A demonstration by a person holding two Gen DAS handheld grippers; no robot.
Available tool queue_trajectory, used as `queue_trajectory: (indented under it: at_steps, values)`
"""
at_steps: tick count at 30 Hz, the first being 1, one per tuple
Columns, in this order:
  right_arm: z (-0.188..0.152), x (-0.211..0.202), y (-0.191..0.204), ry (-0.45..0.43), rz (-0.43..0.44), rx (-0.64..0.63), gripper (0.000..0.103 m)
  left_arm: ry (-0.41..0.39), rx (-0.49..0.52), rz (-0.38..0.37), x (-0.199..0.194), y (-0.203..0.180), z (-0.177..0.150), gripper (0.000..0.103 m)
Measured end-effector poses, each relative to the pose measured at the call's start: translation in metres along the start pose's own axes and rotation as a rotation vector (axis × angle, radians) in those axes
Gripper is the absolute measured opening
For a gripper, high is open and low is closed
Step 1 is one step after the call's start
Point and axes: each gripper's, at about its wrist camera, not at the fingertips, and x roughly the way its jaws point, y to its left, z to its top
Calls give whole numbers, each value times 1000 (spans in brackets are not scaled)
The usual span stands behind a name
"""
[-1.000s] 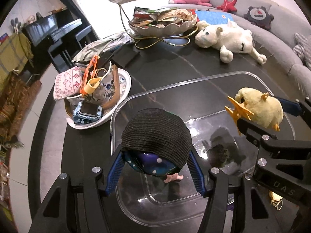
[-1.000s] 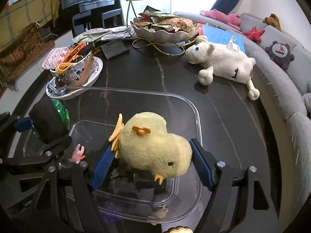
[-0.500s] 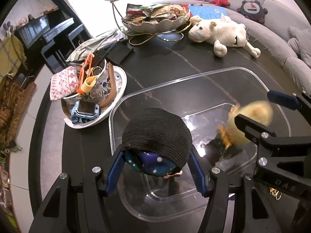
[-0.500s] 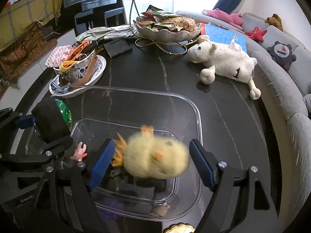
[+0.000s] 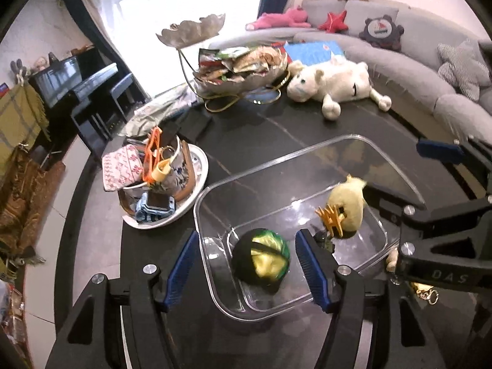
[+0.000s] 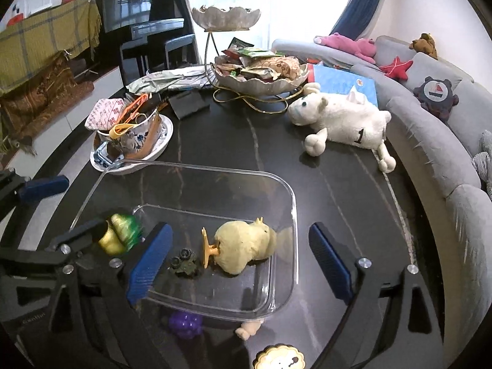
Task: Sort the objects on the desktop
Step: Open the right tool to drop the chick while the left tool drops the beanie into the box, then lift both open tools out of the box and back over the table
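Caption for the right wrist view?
Open right gripper above clear bin holding yellow plush chick and toy car.

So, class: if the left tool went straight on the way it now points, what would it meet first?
Probably the green-and-yellow ball, lying in the clear bin between the open left tool's jaws. Depth is unclear, so the bin's near rim might come first.

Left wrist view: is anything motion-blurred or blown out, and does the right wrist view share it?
Left wrist view: the green-and-black ball in the clear bin is smeared by motion and the window is blown out. Right wrist view: the yellow chick is sharp, but the window is equally overexposed.
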Motion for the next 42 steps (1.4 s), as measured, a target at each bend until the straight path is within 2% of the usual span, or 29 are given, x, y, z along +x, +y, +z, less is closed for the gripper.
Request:
queue_trajectory:
  at_steps: [5,15,27,34,42]
  values:
    - [-7,-16,2,-21,-1,0,91,4,-26,-42,-12,2,-7,62]
    - [-38,-63,12,-67,38,13,91,-7,-89,-63,-53,-1,-46,62]
    - [-81,-117,26,-98,91,33,93,-15,-180,-43,-102,-7,-91,62]
    - [-100,-143,31,-114,91,41,93,-66,-163,0,-137,-15,-113,62]
    - [-122,-168,34,-120,101,61,94,-70,-195,2,-162,-19,-134,62]
